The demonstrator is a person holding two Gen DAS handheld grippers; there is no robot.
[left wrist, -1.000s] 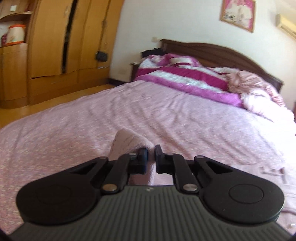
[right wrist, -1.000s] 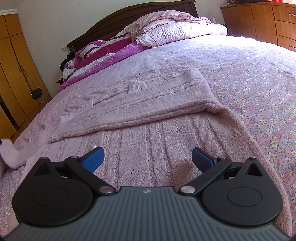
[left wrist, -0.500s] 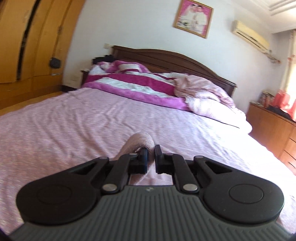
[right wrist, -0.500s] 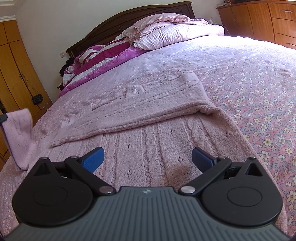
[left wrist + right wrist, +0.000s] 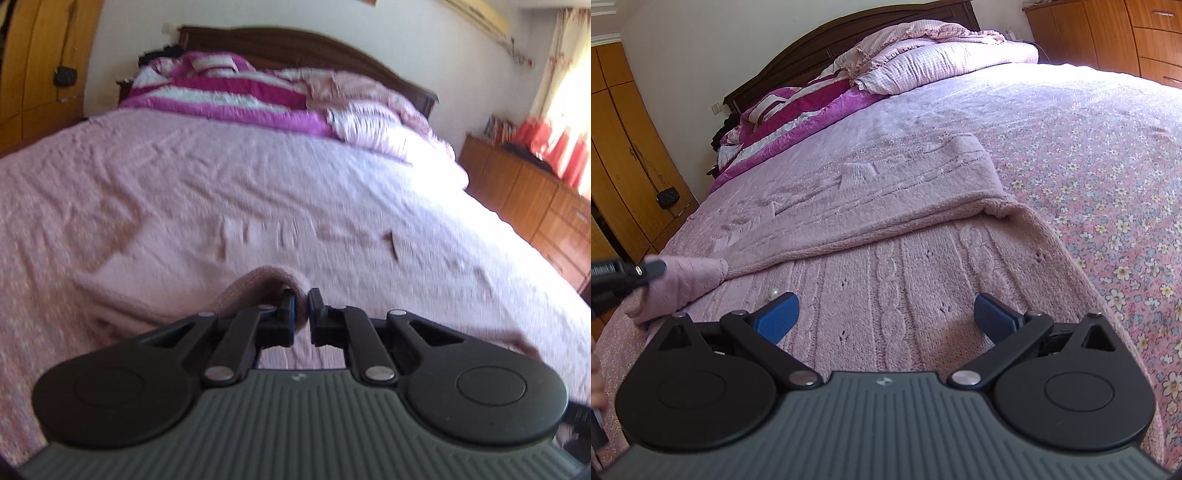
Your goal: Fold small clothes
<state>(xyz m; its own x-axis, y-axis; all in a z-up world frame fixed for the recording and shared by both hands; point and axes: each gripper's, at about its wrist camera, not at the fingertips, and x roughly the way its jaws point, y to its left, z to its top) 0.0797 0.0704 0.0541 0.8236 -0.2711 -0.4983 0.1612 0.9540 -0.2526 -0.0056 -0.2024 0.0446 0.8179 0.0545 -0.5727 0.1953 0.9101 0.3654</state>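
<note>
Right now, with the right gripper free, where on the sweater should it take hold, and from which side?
Probably the sweater's near right edge, from the right: it lies flat and bare there. The open right gripper hovers nearby, and the left gripper already pinches the sleeve.

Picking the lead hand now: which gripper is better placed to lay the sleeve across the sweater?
Left. The left gripper is already shut on the pink sleeve, beside the sweater. The right gripper hangs open and empty over the knit.
</note>
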